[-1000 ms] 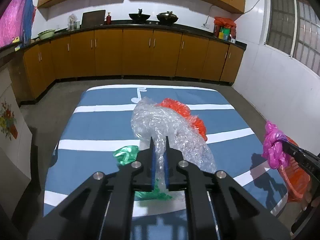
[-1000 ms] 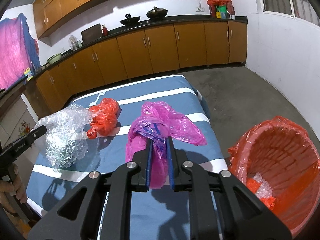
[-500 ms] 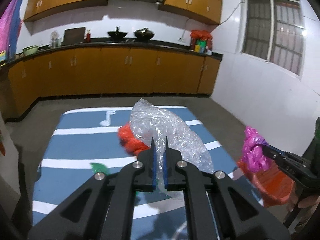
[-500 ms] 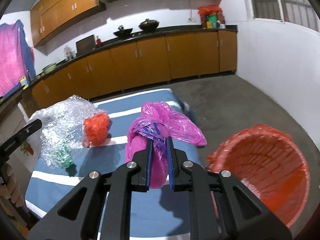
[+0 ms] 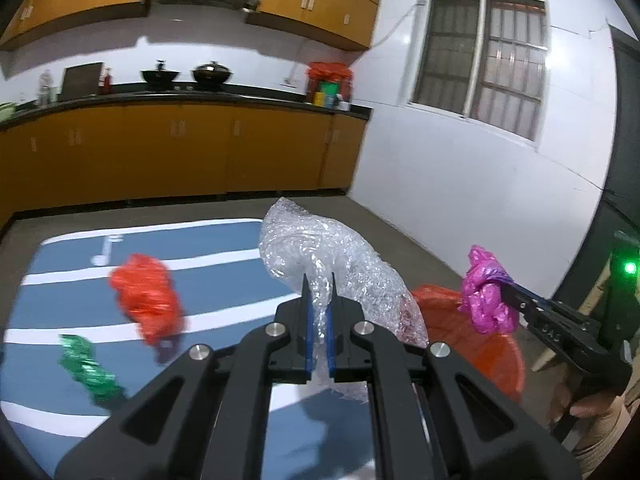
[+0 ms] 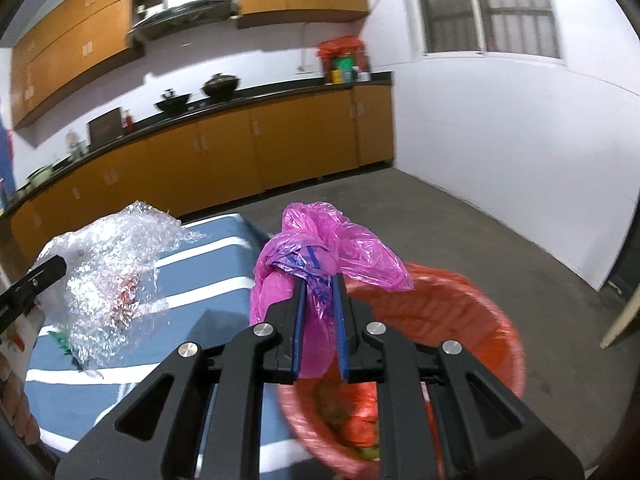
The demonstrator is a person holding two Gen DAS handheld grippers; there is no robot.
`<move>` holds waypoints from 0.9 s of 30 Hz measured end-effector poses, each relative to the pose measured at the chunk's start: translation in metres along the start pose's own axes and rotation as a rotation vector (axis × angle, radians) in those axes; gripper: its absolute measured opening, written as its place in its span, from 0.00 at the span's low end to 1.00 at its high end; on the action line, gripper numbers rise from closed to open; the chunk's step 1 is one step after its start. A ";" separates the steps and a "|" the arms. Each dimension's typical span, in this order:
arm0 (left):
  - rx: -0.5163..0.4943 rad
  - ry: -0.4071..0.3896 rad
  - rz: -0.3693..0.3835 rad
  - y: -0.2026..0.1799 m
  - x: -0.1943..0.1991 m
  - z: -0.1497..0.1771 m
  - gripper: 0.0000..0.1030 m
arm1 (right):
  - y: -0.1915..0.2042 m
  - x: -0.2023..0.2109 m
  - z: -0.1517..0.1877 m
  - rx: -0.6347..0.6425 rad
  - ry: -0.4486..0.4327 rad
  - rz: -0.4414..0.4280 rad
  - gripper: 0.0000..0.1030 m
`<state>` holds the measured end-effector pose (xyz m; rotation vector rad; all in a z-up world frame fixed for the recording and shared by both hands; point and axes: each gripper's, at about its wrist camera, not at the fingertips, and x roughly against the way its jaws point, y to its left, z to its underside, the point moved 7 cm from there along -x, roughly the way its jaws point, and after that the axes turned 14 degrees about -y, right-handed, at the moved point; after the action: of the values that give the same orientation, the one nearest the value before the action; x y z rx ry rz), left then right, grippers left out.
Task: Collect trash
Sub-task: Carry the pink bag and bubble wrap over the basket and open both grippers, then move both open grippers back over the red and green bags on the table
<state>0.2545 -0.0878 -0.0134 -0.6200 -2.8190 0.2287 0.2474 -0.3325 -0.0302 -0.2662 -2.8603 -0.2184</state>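
Wooden kitchen cabinets are lining the wall behind a blue striped counter. From the left wrist, the left tool is clamping a wad of clear bubble wrap, with a red bag and a green wrapper lying on the counter to its left. From the right wrist, the right tool is pinching a pink bag over the red-lined bin, which is sitting just beside the counter. Both pieces are looking light, soft and crushable, so gripping a bunched fold seems best.
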 end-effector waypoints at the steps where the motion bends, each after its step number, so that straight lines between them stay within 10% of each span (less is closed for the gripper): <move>1: 0.002 0.004 0.018 -0.009 -0.004 0.002 0.06 | -0.007 0.001 0.000 -0.007 0.001 0.015 0.13; 21: 0.000 0.144 0.226 -0.123 -0.066 0.060 0.08 | -0.086 0.001 0.013 -0.107 0.030 0.179 0.15; 27: -0.010 0.204 0.241 -0.131 -0.079 0.085 0.32 | -0.091 -0.006 0.018 -0.142 0.062 0.185 0.31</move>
<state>0.2498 -0.2482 -0.0842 -0.9302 -2.5496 0.1829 0.2306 -0.4183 -0.0602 -0.5395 -2.7412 -0.3861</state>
